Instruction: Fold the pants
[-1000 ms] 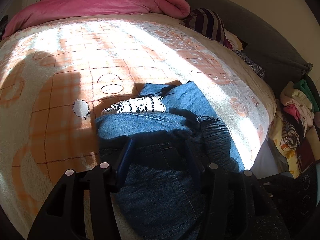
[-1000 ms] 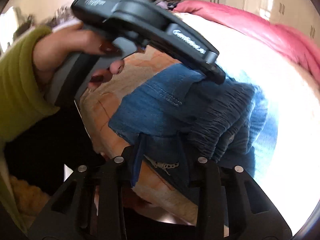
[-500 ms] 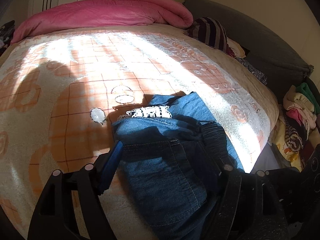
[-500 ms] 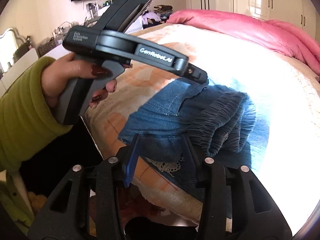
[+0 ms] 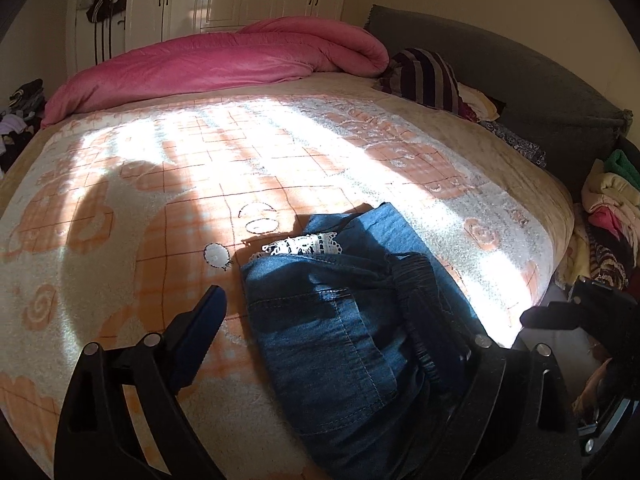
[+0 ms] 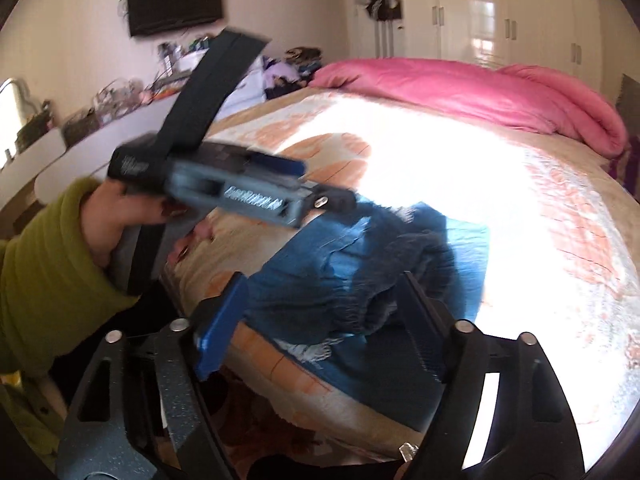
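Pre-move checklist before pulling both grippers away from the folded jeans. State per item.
1. left gripper open: ok, fingers spread wide either side of the jeans.
2. right gripper open: ok, no denim pinched.
3. Jeans folded into a compact stack: ok, though the elastic waistband is bunched.
4. Stack fully on the bed: cannot tell, it lies at the near edge.
5. Lace trim tucked in: not ok, it pokes out at the far side.

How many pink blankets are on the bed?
1. The pink blanket lies bunched along the far end of the bed, beyond the jeans. Others could be hidden out of view.
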`<control>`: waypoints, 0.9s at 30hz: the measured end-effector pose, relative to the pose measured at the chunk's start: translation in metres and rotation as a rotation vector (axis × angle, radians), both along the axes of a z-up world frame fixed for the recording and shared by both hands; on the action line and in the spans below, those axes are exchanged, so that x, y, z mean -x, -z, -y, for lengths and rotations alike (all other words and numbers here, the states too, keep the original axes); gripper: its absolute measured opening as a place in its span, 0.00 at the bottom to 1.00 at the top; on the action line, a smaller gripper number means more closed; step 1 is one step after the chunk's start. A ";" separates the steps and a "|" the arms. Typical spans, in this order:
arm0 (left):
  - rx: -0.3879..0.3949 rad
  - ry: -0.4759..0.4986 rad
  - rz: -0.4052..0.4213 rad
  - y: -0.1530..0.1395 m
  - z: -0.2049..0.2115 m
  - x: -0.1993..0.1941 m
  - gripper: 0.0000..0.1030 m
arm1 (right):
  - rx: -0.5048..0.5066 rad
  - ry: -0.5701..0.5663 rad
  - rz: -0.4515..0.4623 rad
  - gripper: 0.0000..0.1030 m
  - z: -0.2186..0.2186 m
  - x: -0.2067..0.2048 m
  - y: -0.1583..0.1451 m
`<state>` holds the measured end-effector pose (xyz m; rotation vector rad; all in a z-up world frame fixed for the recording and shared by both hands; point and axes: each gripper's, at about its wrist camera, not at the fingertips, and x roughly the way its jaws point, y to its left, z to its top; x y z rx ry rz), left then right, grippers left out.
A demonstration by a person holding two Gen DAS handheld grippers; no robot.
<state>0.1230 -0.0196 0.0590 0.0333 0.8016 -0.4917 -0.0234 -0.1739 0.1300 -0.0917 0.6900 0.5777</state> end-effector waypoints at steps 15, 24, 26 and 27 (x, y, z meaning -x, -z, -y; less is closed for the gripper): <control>-0.050 -0.019 0.055 -0.020 0.015 0.034 0.96 | -0.016 0.136 0.108 0.85 0.040 0.002 -0.031; -0.066 -0.034 0.071 -0.029 0.016 0.045 0.96 | 0.005 0.157 0.161 0.88 0.044 0.010 -0.042; -0.072 -0.037 0.072 -0.029 0.015 0.047 0.96 | 0.013 0.172 0.164 0.89 0.046 0.010 -0.042; -0.074 -0.038 0.073 -0.030 0.014 0.049 0.96 | 0.014 0.179 0.162 0.89 0.047 0.009 -0.042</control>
